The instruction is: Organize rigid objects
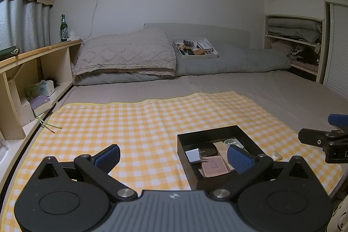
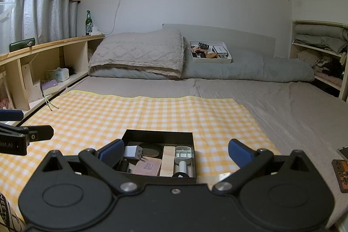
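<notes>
While I look out from the right wrist camera, a yellow and white checked cloth (image 2: 152, 114) lies flat across a bed with a grey sheet (image 2: 282, 101), filling the middle of the frame. A shallow black square box (image 2: 158, 177) sits on the cloth at lower centre. It holds a white plug adapter (image 2: 130, 151), a dark round disc (image 2: 152, 149), a pink rectangular block (image 2: 146, 167), a pale wooden block (image 2: 168, 161) and a grey plastic tool (image 2: 182, 156). My right claw (image 2: 175, 152) hangs above the box, its blue-padded fingers apart and empty. My left claw (image 1: 174, 156) is likewise spread wide and empty. At upper centre, a white tray (image 2: 209, 52) rests on folded grey bedding; a green glass bottle (image 2: 88, 23) stands on a wooden shelf, upper left.
</notes>
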`<state>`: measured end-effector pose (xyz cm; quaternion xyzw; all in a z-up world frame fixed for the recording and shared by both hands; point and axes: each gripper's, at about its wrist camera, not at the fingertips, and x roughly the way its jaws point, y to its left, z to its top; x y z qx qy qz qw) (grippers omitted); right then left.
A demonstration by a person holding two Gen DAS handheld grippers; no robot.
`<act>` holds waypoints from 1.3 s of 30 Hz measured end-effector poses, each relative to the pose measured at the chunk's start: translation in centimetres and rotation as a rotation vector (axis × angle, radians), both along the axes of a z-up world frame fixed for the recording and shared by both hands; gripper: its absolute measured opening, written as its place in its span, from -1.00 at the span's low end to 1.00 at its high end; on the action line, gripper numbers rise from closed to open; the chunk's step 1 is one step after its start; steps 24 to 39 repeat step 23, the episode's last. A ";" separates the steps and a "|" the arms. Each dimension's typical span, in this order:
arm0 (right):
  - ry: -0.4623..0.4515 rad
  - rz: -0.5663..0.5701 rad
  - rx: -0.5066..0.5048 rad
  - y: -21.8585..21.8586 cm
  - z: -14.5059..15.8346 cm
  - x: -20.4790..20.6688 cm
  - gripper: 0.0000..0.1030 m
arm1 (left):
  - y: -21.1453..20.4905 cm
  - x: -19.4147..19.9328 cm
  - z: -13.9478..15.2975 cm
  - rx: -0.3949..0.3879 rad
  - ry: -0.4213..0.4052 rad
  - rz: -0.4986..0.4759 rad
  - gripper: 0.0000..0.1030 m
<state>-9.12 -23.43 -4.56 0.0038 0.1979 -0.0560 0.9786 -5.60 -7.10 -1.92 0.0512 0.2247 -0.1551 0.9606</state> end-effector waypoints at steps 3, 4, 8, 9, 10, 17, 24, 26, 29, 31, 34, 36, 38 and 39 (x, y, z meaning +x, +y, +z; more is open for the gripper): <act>0.002 0.002 -0.002 0.0 0.0 0.0 1.00 | 0.0 0.0 0.0 0.001 0.001 -0.001 1.00; 0.002 0.002 -0.002 0.1 0.0 0.0 1.00 | 0.0 0.0 0.0 0.000 0.001 -0.001 1.00; 0.002 0.000 0.000 0.1 0.0 0.1 1.00 | 0.0 0.0 0.0 0.001 -0.001 0.000 1.00; 0.002 0.001 -0.001 0.0 0.0 0.1 1.00 | 0.0 -0.1 0.0 0.001 -0.001 0.002 1.00; 0.002 0.001 -0.001 0.0 0.0 0.1 1.00 | 0.0 -0.1 0.0 0.000 -0.001 0.003 1.00; 0.002 0.000 0.000 0.0 0.0 0.1 1.00 | -0.1 -0.1 0.0 0.001 0.000 0.009 1.00; 0.003 -0.002 -0.001 0.0 -0.1 0.1 1.00 | -0.3 -0.2 0.1 -0.003 0.003 0.019 1.00; 0.003 -0.002 -0.001 0.0 -0.1 0.1 1.00 | -0.3 -0.2 0.1 -0.003 0.003 0.019 1.00; 0.003 -0.002 -0.001 0.0 -0.1 0.1 1.00 | -0.3 -0.2 0.1 -0.003 0.003 0.019 1.00; 0.003 -0.002 -0.001 0.0 -0.1 0.1 1.00 | -0.3 -0.2 0.1 -0.003 0.003 0.019 1.00; 0.003 -0.002 -0.001 0.0 -0.1 0.1 1.00 | -0.3 -0.2 0.1 -0.003 0.003 0.019 1.00; 0.003 -0.002 -0.001 0.0 -0.1 0.1 1.00 | -0.3 -0.2 0.1 -0.003 0.003 0.019 1.00; 0.003 -0.002 -0.001 0.0 -0.1 0.1 1.00 | -0.3 -0.2 0.1 -0.003 0.003 0.019 1.00; 0.003 -0.002 -0.001 0.0 -0.1 0.1 1.00 | -0.3 -0.2 0.1 -0.003 0.003 0.019 1.00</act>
